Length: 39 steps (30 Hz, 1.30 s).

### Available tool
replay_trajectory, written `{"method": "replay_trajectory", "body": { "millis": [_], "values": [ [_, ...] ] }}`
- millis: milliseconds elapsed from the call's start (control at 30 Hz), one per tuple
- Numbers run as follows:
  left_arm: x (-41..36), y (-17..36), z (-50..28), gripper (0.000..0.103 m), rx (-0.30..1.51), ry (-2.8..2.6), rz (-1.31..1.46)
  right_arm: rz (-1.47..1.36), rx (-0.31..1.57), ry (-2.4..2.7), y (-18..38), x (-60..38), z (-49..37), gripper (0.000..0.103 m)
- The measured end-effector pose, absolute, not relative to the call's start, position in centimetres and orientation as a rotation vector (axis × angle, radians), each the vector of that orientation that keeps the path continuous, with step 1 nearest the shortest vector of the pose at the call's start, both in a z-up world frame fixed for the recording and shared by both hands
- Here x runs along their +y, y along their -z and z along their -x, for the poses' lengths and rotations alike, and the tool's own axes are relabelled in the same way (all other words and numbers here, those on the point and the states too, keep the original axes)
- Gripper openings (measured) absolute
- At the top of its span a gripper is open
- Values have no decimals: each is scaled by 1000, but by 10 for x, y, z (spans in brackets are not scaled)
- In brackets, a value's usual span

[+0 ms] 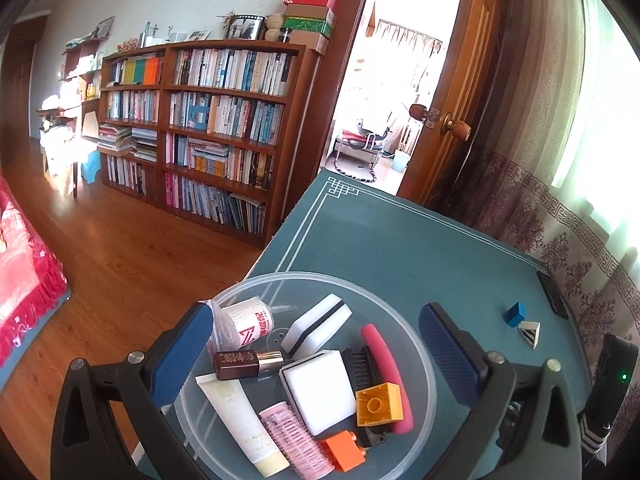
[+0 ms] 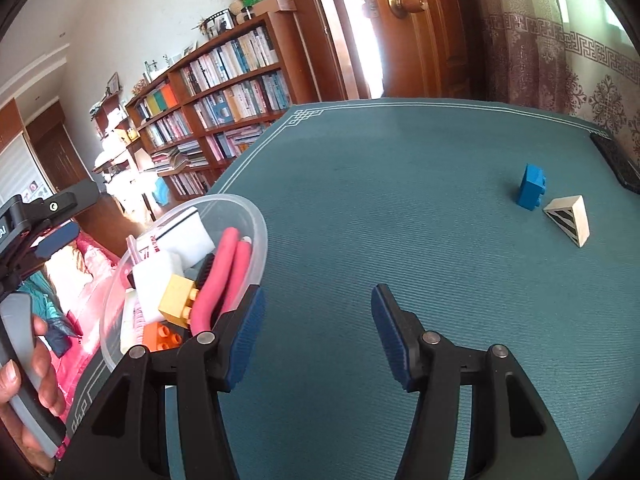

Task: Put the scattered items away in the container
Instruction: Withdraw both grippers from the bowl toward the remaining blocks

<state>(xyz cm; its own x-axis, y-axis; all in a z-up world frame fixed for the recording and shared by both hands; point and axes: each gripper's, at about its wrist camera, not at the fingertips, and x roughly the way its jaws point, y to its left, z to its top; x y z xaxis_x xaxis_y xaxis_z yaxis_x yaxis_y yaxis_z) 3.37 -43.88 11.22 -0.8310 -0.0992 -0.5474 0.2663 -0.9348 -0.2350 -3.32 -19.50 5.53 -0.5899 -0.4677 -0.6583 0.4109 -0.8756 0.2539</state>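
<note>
Both claws are held released and empty: the right claw (image 2: 316, 334) is poised above bare teal counter (image 2: 400, 184), while the left claw (image 1: 316, 344) is spread over the clear container (image 1: 420, 344). Most items are already gathered inside it. Two are left out, well apart from it: a blue block (image 2: 531, 187) and, just beside it, a striped wedge (image 2: 570, 220). One piece is best approached squarely by the right claw, so that its neighbour is not nudged.

Left tool (image 1: 316, 344) and right tool (image 2: 316, 332) alike, black angular frames, silver round screws, ribbed blue finger pads (image 1: 448, 354), grey handle
</note>
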Motion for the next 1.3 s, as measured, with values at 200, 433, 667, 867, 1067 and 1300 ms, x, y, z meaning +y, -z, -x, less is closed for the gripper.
{"method": "replay_trajectory", "body": {
  "millis": [200, 433, 667, 867, 1067, 1300],
  "values": [
    [-428, -110, -30, 103, 404, 2805, -826, -1070, -118, 2469, -48, -173, 37, 59],
    [-421, -107, -29, 103, 368, 2783, -833, -1099, -101, 2494, -40, -158, 37, 59],
    [-413, -102, -26, 103, 327, 2776, -853, -1108, -70, 2528, -40, -148, 42, 59],
    [-404, -99, -24, 103, 278, 2779, -868, -1127, -30, 2576, -37, -128, 48, 59],
    [-393, -94, -20, 103, 241, 2782, -898, -1151, -24, 2642, -35, -94, 57, 59],
    [-378, -88, -15, 103, 188, 2794, -932, -1166, -32, 2735, -33, -50, 74, 59]
  ]
}}
